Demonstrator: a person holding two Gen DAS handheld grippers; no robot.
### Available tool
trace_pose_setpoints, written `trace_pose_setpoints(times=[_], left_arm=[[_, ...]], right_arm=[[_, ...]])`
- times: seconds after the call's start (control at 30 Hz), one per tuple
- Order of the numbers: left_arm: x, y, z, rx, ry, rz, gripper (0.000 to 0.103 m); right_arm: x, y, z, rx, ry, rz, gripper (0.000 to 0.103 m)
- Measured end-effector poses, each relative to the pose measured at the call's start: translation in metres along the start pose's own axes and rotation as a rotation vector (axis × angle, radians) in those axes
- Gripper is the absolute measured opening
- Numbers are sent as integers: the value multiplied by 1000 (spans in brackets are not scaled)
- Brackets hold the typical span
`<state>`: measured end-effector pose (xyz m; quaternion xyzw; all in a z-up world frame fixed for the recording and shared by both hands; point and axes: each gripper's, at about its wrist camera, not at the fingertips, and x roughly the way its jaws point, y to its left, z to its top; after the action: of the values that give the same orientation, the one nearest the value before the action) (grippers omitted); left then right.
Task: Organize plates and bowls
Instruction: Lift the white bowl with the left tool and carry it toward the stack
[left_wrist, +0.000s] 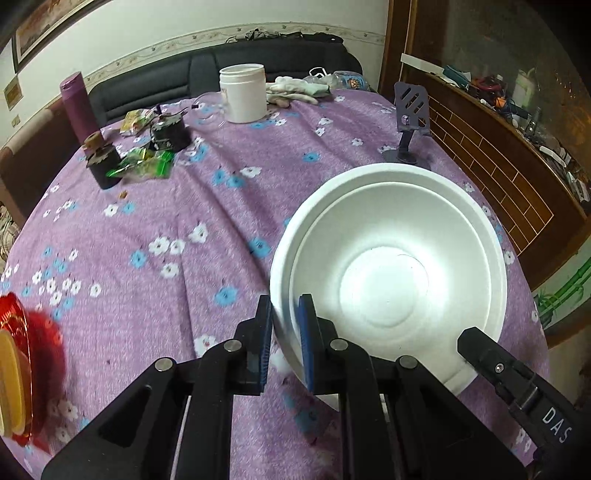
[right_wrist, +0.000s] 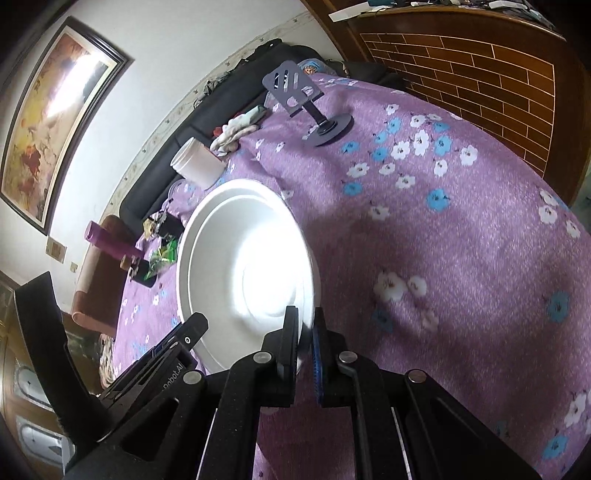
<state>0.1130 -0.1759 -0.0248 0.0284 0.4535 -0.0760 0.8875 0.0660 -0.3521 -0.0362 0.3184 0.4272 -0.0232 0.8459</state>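
Your left gripper (left_wrist: 286, 332) and right gripper (right_wrist: 306, 332) each pinch opposite rims of 2 nested white bowls (left_wrist: 388, 266) above the floral tablecloth (left_wrist: 166, 221).

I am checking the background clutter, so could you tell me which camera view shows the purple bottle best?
The left wrist view: the purple bottle stands upright and unobstructed at the table's far left. The right wrist view shows it smaller, tilted by the camera's roll, partly hidden behind the white bowl.
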Motion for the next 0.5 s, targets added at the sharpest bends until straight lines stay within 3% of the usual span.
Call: trace_pose_setpoints(times=[0.5], left_arm=[[-12, 26, -27, -42, 11, 2, 12]], right_arm=[[-5, 15, -30, -39, 25, -1, 7]])
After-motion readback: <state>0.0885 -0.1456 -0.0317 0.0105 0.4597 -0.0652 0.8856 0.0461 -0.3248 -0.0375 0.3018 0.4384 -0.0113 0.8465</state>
